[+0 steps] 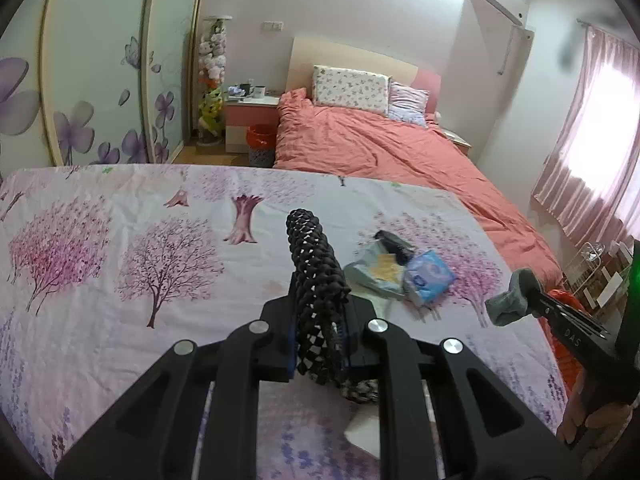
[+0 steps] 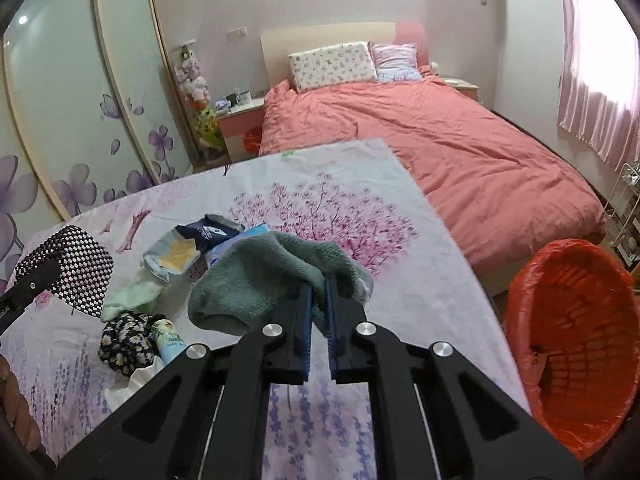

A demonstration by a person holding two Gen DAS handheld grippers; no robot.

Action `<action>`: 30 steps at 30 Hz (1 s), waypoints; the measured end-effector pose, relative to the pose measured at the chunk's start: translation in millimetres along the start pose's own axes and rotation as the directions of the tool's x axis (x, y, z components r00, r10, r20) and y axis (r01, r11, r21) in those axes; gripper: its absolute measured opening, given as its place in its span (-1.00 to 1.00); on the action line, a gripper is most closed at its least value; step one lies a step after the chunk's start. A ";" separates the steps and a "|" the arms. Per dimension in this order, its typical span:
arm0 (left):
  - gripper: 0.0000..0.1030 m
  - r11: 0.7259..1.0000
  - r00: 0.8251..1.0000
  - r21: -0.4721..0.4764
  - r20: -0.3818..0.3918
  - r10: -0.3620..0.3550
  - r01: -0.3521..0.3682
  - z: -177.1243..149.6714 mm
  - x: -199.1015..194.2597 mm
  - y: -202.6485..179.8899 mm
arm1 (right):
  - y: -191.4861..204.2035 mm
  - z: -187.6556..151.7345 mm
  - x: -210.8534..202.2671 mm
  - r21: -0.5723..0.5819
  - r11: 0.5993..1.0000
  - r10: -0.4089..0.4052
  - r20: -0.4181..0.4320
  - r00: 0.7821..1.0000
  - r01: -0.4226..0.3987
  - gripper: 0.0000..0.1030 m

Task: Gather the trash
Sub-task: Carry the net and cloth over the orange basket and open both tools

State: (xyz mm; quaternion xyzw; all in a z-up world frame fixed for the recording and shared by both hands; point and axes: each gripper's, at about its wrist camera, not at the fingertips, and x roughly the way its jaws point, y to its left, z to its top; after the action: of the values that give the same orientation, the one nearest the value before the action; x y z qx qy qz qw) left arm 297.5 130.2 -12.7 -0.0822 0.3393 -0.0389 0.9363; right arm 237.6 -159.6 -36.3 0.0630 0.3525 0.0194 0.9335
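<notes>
My left gripper [image 1: 320, 300] is shut on a black-and-white checkered cloth [image 1: 310, 256], held above the flower-print bedsheet [image 1: 120, 240]; it also shows in the right wrist view [image 2: 80, 272]. My right gripper [image 2: 318, 280] is shut on a grey-green sock [image 2: 264, 276], which also shows in the left wrist view [image 1: 512, 296]. On the sheet lie a grey wrapper with a yellow patch [image 1: 376, 270], a dark blue packet [image 2: 208, 234], a blue tissue pack [image 1: 428, 276], a pale green cloth [image 2: 132, 296], a daisy-print cloth [image 2: 124, 340] and a small tube [image 2: 168, 340].
A bin with a red liner [image 2: 572, 344] stands on the floor right of the sheet. A bed with a coral duvet [image 2: 440, 140] lies beyond. Another red-lined bin [image 1: 260, 144] stands by the nightstand [image 1: 248, 120]. Wardrobe doors [image 1: 100, 80] are on the left.
</notes>
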 end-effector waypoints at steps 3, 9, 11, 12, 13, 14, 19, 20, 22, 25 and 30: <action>-0.69 1.000 1.000 0.014 0.012 -0.012 0.012 0.5 -9.4 -12.1 | -4.2 -0.3 -13.9 -0.002 1.000 -0.006 0.033 0.999 0.006 -0.87; -0.70 0.998 0.999 0.051 0.033 -0.043 0.041 1.7 -24.0 -34.6 | -12.1 -0.9 -38.6 -0.001 0.999 -0.032 0.098 0.995 0.032 -0.87; -0.70 0.997 0.998 0.066 0.038 -0.053 0.051 2.5 -27.7 -43.6 | -15.8 -0.6 -46.2 -0.001 0.999 -0.042 0.117 0.992 0.042 -0.87; -0.70 0.996 0.997 0.074 0.041 -0.059 0.056 3.0 -29.8 -48.6 | -17.3 -0.2 -48.7 0.000 0.999 -0.047 0.123 0.991 0.047 -0.87; -0.70 0.995 0.997 0.082 0.043 -0.065 0.062 3.5 -31.9 -53.7 | -18.4 -0.6 -50.8 0.002 0.999 -0.050 0.128 0.991 0.050 -0.87; -0.70 0.994 0.996 0.089 0.045 -0.072 0.067 3.6 -33.8 -58.3 | -21.4 -0.3 -53.5 0.008 0.999 -0.053 0.134 0.990 0.052 -0.87; -0.70 0.986 0.993 0.128 0.049 -0.111 0.104 2.4 -40.0 -87.0 | -41.8 -3.8 -66.9 0.040 0.997 -0.071 0.152 0.986 0.065 -0.87; -0.70 0.984 0.992 0.136 0.048 -0.119 0.112 1.8 -40.5 -92.5 | -46.3 -4.1 -69.0 0.047 0.996 -0.077 0.155 0.985 0.071 -0.87; -0.70 0.979 0.989 0.152 0.044 -0.140 0.132 0.1 -41.7 -106.8 | -54.9 -5.1 -72.4 0.061 0.995 -0.091 0.158 0.983 0.082 -0.87; -0.70 0.971 0.985 0.174 0.036 -0.170 0.162 -3.5 -41.4 -127.5 | -71.8 -6.8 -77.9 0.092 0.991 -0.115 0.164 0.980 0.101 -0.87; -0.70 0.954 0.974 0.207 0.016 -0.224 0.216 -11.4 -40.0 -163.7 | -94.7 -11.0 -86.4 0.142 0.981 -0.153 0.170 0.973 0.130 -0.87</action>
State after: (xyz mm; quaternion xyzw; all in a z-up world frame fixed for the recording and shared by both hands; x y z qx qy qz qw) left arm 256.7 -27.2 33.4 -0.0237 0.3040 -0.1759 0.9360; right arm 164.6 -259.3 -0.2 0.1000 0.2706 -0.0761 0.9544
